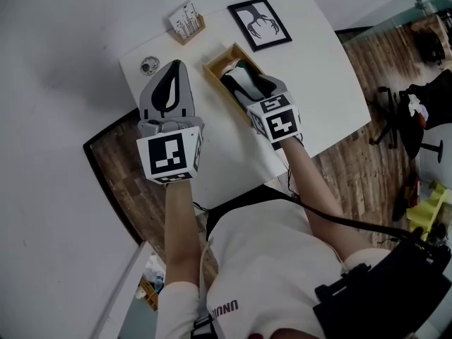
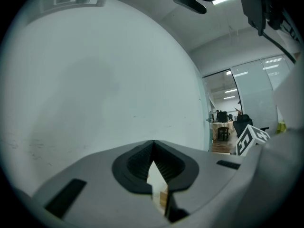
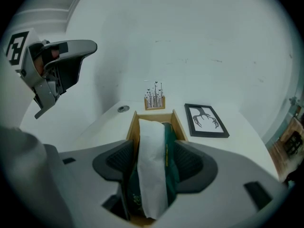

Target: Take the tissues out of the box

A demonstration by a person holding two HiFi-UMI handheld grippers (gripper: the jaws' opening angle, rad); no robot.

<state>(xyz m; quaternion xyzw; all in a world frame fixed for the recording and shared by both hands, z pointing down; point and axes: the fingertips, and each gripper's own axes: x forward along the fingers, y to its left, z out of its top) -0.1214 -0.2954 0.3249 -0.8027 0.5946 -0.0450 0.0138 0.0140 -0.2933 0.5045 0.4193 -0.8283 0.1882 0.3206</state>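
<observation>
1. Reaching down into the wooden box [image 1: 214, 60], the right tool [image 1: 247, 78] has its jaws wide apart, one on each side of the tissue pack [image 3: 172, 167].
2. The pack is green, and a white tissue [image 3: 152, 175] lies along its top. It sits inside the box, directly between the pads of the right tool. The pads are very near its sides, but I see no squeezing of it.
3. The box stands on the white surface [image 1: 325, 83], and its far end goes out beyond the tips of the right tool.
4. The left tool [image 1: 172, 69] is held to the left of the right tool and of the box, raised above the surface. Its jaws are together at the tips and nothing is between them. Only a narrow slit lower down shows a bit of white and of wood colour.
5. Beyond the right tool and a little to its right, a black picture frame [image 1: 259, 23] with an antler drawing lies flat on the surface.
6. Straight beyond the box, a small wooden holder [image 1: 186, 21] with white cards stands near the far edge of the surface.
7. Just beyond the tips of the left tool, a small round object [image 1: 149, 65] lies on the surface; it is too small to tell what it is.
</observation>
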